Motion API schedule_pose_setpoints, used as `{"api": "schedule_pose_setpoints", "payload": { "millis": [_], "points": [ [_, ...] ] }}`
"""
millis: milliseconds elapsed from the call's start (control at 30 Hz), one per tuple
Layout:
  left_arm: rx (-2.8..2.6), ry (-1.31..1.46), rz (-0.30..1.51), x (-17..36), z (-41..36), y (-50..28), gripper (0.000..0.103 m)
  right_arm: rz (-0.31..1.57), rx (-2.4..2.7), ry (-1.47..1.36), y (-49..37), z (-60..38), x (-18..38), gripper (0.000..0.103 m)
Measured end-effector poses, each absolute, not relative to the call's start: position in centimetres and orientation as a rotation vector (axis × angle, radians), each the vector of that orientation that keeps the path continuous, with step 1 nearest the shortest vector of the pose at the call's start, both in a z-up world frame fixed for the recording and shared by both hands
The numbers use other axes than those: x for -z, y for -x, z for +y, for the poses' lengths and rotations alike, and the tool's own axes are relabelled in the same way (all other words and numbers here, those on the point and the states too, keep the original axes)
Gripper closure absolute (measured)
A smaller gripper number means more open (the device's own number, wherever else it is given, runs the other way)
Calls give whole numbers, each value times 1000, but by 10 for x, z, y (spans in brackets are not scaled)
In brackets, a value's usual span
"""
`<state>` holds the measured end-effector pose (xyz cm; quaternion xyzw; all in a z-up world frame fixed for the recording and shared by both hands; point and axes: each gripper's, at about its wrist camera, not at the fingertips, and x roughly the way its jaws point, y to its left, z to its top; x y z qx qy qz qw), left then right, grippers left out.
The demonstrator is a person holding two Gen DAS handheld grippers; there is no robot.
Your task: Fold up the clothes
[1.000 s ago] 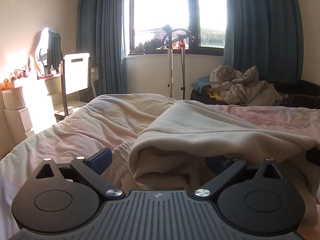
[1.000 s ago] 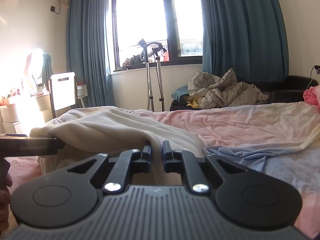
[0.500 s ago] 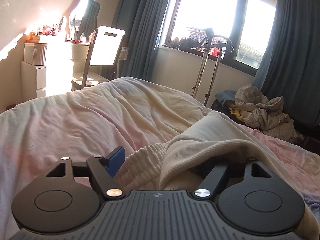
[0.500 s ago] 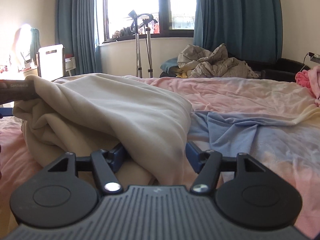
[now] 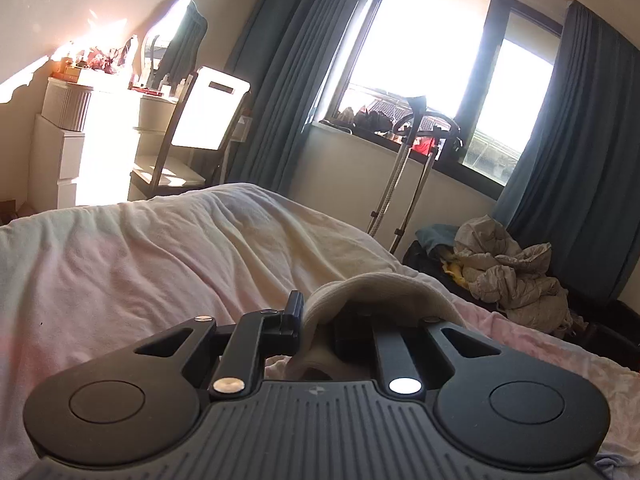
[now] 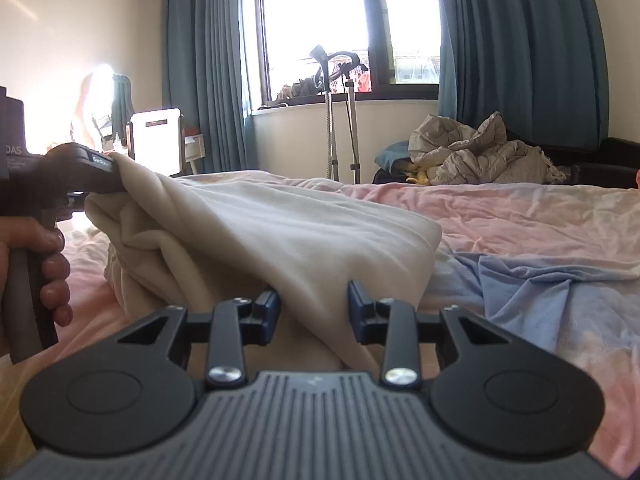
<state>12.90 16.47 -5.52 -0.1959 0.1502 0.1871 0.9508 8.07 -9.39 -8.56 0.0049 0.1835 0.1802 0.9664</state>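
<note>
**Left fingers now closed on the garment; right fingers drawn closer**

Since the frame half a second back, the left gripper [image 5: 316, 316] has gone from fingers wide apart to fingers pinching a fold of the cream garment [image 6: 272, 232]; the right gripper [image 6: 313, 306] has narrowed its spread but is not pinching.

- Bed [image 6: 520, 216]: pink and cream sheet, rumpled; carries everything below.
- Cream garment: lies on the bed's left half, bunched, one corner raised at the left gripper, lower edge draped between the right gripper's fingers.
- Blue cloth [image 6: 532, 280]: flat on the sheet, just right of the garment.
- Left gripper: seen from the right wrist view at the far left, a hand [image 6: 48, 276] round its grip, cloth hanging from its tip.
- Right gripper: fingers apart, garment edge lying loose between them; whether either pad touches the cloth cannot be told.
- Background: crumpled quilt [image 6: 480, 152] on a dark sofa, blue curtains [image 6: 520, 40], white chair [image 5: 208, 112].
</note>
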Motion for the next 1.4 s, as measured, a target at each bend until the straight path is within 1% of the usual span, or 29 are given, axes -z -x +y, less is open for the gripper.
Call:
{"api": "schedule_pose_setpoints", "payload": {
  "millis": [100,133,200,267,300,333,433,500,600,767,933,1067,1167,1233,1267,1300,1333,1400],
  "points": [
    [-391,446,333,63,171,-127,80,410,-365,31,-85,-88,95,65],
    [-387,462,335,62,172,-126,76,414,-365,30,-85,-88,97,65],
    [-382,511,351,60,175,-121,72,420,-364,15,-87,-90,96,64],
    [-391,580,376,60,180,-111,56,424,-363,1,-89,-92,97,63],
    [-397,616,389,60,182,-105,36,424,-363,-1,-89,-93,97,63],
    [-393,657,409,61,184,-100,27,424,-362,0,-90,-93,98,62],
    [-327,781,442,63,194,-87,26,426,-360,4,-90,-93,98,62],
    [-298,882,468,70,201,-82,24,430,-357,-4,-91,-94,97,61],
    [-272,1062,521,89,213,-81,23,436,-353,-21,-90,-96,97,61],
    [-200,1355,545,129,231,-83,21,460,-353,-80,-92,-103,96,59],
    [-157,1369,532,145,232,-99,20,475,-363,-150,-95,-109,94,59],
    [-145,1361,525,149,232,-100,20,488,-388,-276,-97,-123,91,59],
    [-137,1356,519,152,232,-100,30,485,-404,-369,-96,-133,87,59],
    [-131,1359,513,153,232,-99,43,467,-418,-439,-94,-141,81,59],
    [-126,1369,505,152,233,-96,45,450,-427,-476,-92,-146,76,59],
    [-121,1376,499,152,233,-93,49,420,-445,-520,-89,-152,71,59],
    [-117,1382,492,152,233,-91,52,387,-465,-569,-86,-159,64,59],
    [-110,1388,482,150,232,-86,53,341,-471,-642,-85,-170,53,59]
  ]
}}
